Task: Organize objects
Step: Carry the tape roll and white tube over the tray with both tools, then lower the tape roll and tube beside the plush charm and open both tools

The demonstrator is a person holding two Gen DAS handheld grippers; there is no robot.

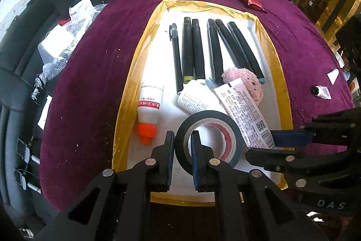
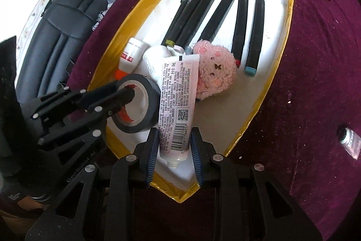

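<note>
Left wrist view: left gripper (image 1: 182, 146) pinches black tape roll's (image 1: 208, 136) wall; right gripper (image 2: 173, 146) clasps tube (image 2: 177, 110).

Left claw (image 1: 182, 146) astride the black tape roll's (image 1: 208, 137) wall inside the yellow-rimmed tray (image 1: 126, 92).

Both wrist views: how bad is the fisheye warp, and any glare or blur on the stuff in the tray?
Left wrist view: strong barrel warp, the tray's yellow rim bows outward; black tape roll and left gripper are sharp; corners vignette black. Right wrist view: same warp, the tray pinches to a point near the lens; barcode on the white tube is readable; mild sheen on the markers, no blown-out glare.
</note>
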